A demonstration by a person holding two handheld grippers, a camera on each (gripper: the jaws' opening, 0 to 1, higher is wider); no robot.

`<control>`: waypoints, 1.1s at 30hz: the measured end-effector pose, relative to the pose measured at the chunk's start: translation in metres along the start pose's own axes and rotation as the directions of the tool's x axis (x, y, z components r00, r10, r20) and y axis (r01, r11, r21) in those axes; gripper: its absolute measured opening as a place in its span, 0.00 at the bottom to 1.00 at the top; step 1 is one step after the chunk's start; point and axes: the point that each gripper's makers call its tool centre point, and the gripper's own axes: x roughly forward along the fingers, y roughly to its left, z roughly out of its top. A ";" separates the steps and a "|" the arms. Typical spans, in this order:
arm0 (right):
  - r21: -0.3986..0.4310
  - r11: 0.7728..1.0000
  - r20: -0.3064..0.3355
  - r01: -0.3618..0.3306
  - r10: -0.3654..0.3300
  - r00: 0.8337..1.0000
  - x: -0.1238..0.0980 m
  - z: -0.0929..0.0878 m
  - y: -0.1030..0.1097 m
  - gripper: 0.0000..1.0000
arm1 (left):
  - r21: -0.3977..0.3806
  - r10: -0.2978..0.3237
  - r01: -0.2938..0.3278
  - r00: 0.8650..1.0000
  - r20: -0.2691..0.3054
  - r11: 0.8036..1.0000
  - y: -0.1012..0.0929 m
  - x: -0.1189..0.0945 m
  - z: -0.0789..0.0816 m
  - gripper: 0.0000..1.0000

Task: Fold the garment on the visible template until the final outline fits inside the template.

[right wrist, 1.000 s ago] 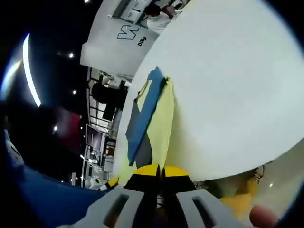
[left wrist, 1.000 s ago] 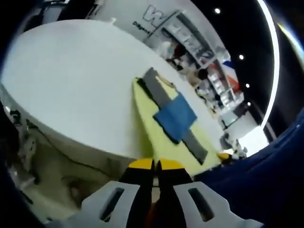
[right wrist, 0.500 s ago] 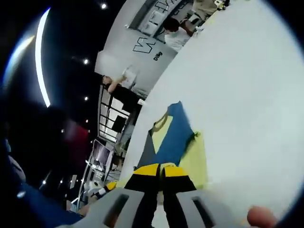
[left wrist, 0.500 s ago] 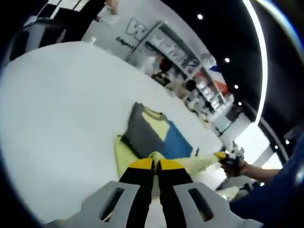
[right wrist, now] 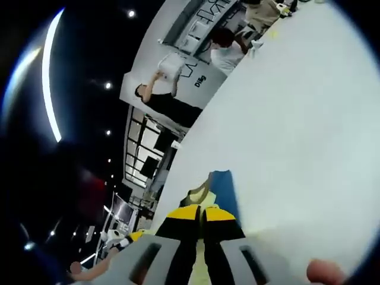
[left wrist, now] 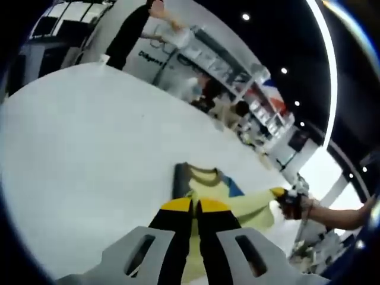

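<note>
On the white table [left wrist: 77, 148], near edge:
Shirt [left wrist: 231, 199]: yellow, grey and blue, lying there
Left gripper [left wrist: 195, 206]: clenched on shirt hem
Right gripper [right wrist: 202, 212]: clenched on shirt too

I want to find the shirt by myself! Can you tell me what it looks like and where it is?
Look at the big white table. Near its edge, right past the yellow-tipped left gripper, lies the shirt. It is the one coloured thing on the white top: pale yellow with a grey panel and a blue patch, and the right gripper pinches its far side.
</note>
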 end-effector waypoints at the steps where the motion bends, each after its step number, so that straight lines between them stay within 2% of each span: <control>1: -0.005 1.000 -0.003 -0.004 0.004 1.000 0.001 0.000 0.001 0.00 | 0.003 -0.001 0.001 1.000 -0.003 1.000 0.000 0.001 0.000 0.02; 4: -0.019 1.000 -0.012 -0.014 0.013 1.000 0.006 -0.001 0.004 0.00 | 0.022 -0.001 0.001 1.000 -0.013 1.000 0.000 0.003 -0.001 0.02; 10: -0.041 0.998 -0.018 -0.037 0.036 0.999 0.012 0.006 0.005 0.00 | -0.006 -0.028 0.028 1.000 -0.014 1.000 -0.003 0.012 0.002 0.02; 16: 0.006 0.999 0.036 -0.050 0.050 0.998 0.023 0.018 0.004 0.00 | -0.024 -0.040 0.040 0.999 0.003 0.999 -0.006 0.020 0.008 0.02; 20: 0.021 0.998 0.036 -0.055 0.054 0.998 0.025 0.017 0.005 0.00 | -0.026 -0.047 0.047 0.999 -0.004 0.999 -0.010 0.022 0.005 0.02; 23: 0.035 0.998 0.026 -0.052 0.051 0.998 0.023 0.009 0.006 0.00 | -0.036 -0.051 0.051 0.999 -0.013 0.998 -0.006 0.021 0.001 0.02; 25: 0.038 0.998 0.025 -0.049 0.048 0.999 0.023 0.007 0.007 0.00 | -0.037 -0.048 0.047 0.999 -0.014 0.998 -0.005 0.020 -0.001 0.02; 29: 0.083 0.996 0.048 -0.014 0.010 0.999 0.020 0.003 -0.005 0.00 | -0.055 0.013 -0.012 1.000 0.017 0.998 0.010 0.014 -0.003 0.02; 33: 0.096 0.995 0.046 0.002 -0.006 0.999 0.022 0.000 -0.007 0.00 | -0.080 0.027 -0.024 0.999 0.037 0.997 0.015 0.013 -0.001 0.03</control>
